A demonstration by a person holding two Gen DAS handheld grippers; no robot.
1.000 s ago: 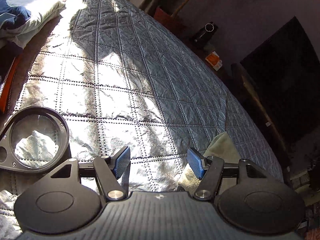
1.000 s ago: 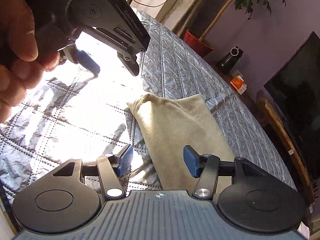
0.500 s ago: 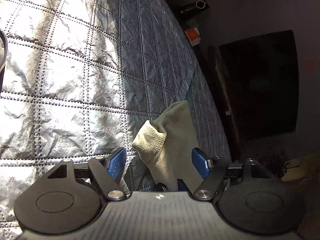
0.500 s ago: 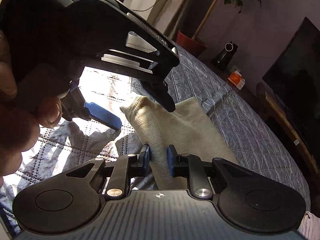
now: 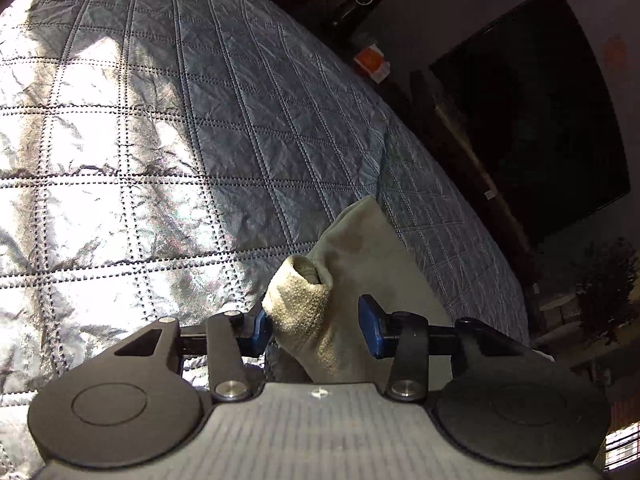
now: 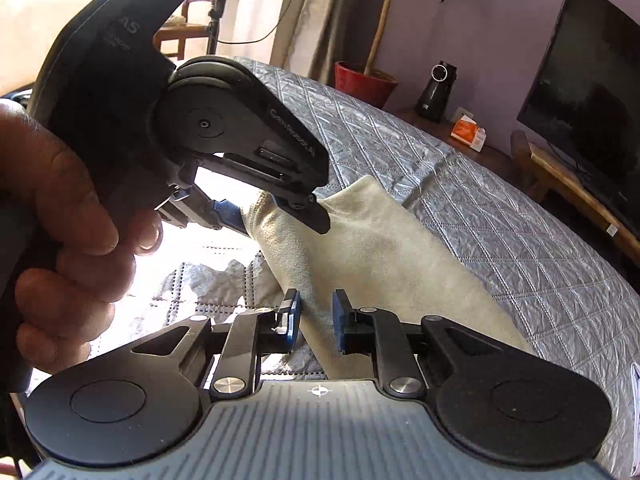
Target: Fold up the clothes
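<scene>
A beige folded cloth [image 6: 380, 256] lies on the grey quilted bed cover [image 6: 500, 216]. My right gripper [image 6: 317, 320] is shut on the cloth's near left edge. My left gripper [image 5: 316, 326] is around the cloth's raised corner [image 5: 304, 300]; its left pad touches the cloth, and a gap remains beside the right pad. In the right wrist view the left gripper [image 6: 276, 208] sits at the cloth's far left corner, held by a hand [image 6: 68, 240].
A dark TV [image 6: 592, 92] on a wooden stand [image 6: 560, 176], an orange box [image 6: 468, 132], a black speaker [image 6: 438, 88] and a red plant pot [image 6: 364, 82] stand beyond the bed. Sunlight glares on the cover's left part [image 5: 80, 160].
My left gripper came over to the cloth's corner and its jaws have narrowed around it. My right gripper closed on the near edge. The cloth's corner has lifted.
</scene>
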